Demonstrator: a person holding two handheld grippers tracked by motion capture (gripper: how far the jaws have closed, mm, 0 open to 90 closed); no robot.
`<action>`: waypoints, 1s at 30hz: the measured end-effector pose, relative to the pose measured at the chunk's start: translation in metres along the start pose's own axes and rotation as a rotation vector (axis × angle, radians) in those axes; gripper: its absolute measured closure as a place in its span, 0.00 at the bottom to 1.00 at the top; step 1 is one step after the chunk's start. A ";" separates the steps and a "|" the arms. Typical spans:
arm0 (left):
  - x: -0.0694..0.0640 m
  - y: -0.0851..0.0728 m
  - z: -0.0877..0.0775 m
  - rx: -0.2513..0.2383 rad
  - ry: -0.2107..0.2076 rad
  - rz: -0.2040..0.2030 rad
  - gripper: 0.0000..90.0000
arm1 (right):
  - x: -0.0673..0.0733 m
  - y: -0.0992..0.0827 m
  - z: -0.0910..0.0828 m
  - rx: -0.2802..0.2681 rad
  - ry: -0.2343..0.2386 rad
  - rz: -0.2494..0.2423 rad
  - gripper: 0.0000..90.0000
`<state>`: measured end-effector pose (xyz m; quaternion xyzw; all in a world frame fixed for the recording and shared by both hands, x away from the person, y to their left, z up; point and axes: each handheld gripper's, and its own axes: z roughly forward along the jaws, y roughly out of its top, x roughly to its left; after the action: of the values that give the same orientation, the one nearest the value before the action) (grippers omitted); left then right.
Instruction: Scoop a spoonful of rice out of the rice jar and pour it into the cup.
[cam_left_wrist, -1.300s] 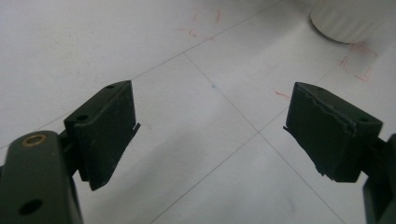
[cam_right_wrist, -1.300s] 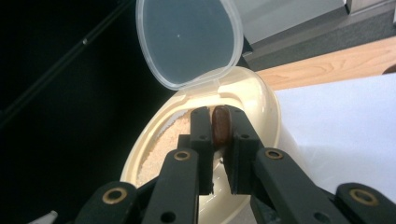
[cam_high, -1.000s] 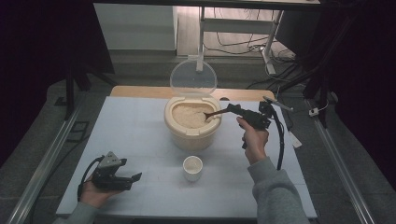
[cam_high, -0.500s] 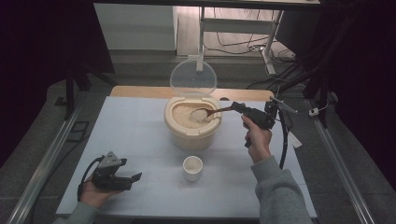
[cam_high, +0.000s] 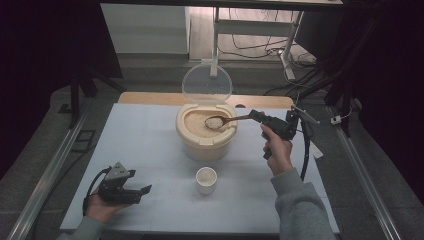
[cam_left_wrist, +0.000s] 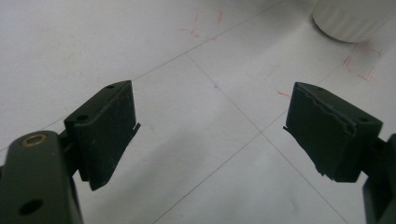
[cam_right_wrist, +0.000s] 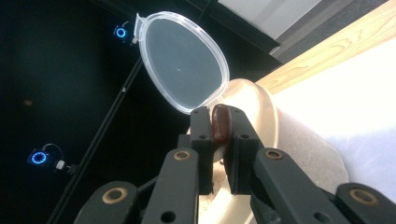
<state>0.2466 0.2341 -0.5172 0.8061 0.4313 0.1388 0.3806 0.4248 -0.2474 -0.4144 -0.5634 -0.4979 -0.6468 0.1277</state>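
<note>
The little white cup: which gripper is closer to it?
Left, narrowly. The left gripper rests beside the cup; the right gripper holds a spoon over the rice tub behind it.

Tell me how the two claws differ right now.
The right claw is shut on the wooden spoon, whose bowl carries rice over the open rice container; the left claw is open and holds nothing. The right claw is raised above the table, while the left claw sits low at the near left corner, its fingers spread over bare surface. Both are black two-jaw claws held in a person's hands.
</note>
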 end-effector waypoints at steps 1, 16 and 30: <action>0.000 0.000 0.000 0.001 0.000 0.001 0.18 | 0.001 0.000 -0.001 0.000 0.005 0.003 0.92; 0.000 0.000 0.001 0.004 0.001 0.002 0.18 | 0.010 -0.001 -0.009 0.009 0.047 -0.022 0.92; 0.000 0.000 0.002 0.005 0.001 0.002 0.18 | 0.020 -0.006 -0.019 0.054 0.079 -0.042 0.92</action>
<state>0.2476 0.2334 -0.5181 0.8076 0.4310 0.1385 0.3780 0.4022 -0.2517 -0.3982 -0.5232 -0.5216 -0.6574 0.1486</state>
